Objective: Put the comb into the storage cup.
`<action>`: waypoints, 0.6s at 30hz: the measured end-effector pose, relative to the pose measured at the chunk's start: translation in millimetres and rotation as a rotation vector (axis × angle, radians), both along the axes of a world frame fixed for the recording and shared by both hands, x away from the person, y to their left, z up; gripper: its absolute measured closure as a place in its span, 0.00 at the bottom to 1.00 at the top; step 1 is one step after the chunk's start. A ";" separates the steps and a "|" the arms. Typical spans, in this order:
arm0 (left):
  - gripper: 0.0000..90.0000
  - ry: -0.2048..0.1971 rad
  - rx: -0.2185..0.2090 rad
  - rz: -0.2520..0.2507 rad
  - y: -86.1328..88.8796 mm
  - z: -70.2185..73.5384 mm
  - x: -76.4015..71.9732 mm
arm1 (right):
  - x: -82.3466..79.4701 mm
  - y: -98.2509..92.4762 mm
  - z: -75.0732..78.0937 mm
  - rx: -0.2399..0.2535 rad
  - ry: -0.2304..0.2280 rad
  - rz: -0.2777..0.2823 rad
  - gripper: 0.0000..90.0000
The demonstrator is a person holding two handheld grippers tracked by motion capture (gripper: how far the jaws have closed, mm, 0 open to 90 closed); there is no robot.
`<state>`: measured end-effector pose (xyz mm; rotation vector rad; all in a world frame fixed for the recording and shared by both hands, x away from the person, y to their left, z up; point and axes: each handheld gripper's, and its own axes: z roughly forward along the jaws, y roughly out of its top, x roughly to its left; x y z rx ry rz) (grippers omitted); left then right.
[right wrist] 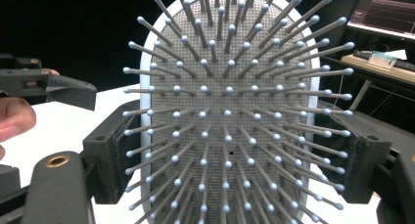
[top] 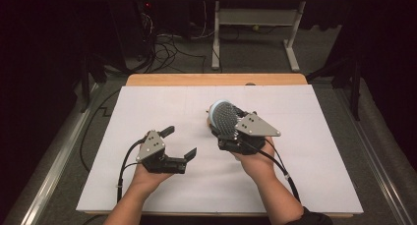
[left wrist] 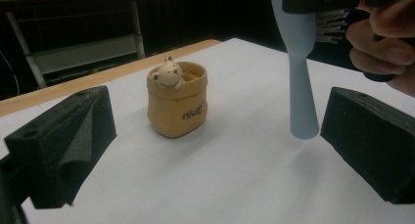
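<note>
1. Holding a pale blue paddle hairbrush [top: 223, 118] in my right gripper [top: 231, 131], I have its two black jaws clamped on the sides of the brush head; in the right gripper view the bristle pad [right wrist: 230, 121] faces the camera, with the jaws pressed against the rim on both sides.
2. In the high view the brush sits above the white sheet [top: 305, 181], right of the table's middle, bristles turned up toward the camera.
3. In the left gripper view the brush handle [left wrist: 301, 87] hangs straight down, its rounded end just above the sheet and not touching it as far as I can tell.
4. My left gripper [top: 179, 142] stands wide open with nothing between its jaws, resting low over the sheet to the left of the brush and well apart from it.
5. Beyond my left jaws, a small tan ceramic pot [left wrist: 177, 106] shaped like a sack stands upright on the sheet, with a little bear figure [left wrist: 168, 73] peeking over its rim and dark lettering on its front.
6. The pot stands near the hanging handle but clear of it, to its left in the left gripper view.
7. In the high view a sliver of the pot shows just left of the brush head.
8. The sheet lies on a wooden table [top: 216, 79], whose far edge stays bare.
</note>
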<state>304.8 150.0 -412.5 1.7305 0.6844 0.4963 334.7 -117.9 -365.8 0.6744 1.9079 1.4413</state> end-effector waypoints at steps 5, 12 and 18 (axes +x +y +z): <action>0.01 0.011 -0.013 -0.009 0.5 4.0 -1.1 | -0.9 6.2 -2.7 -0.001 -0.001 0.013 0.23; 0.01 0.001 -0.039 -0.016 1.4 10.3 -3.1 | -1.6 13.2 -6.8 -0.001 -0.001 0.027 0.23; 0.01 -0.009 -0.038 -0.017 1.3 15.1 -5.6 | -3.0 18.7 -9.5 -0.004 -0.008 0.038 0.23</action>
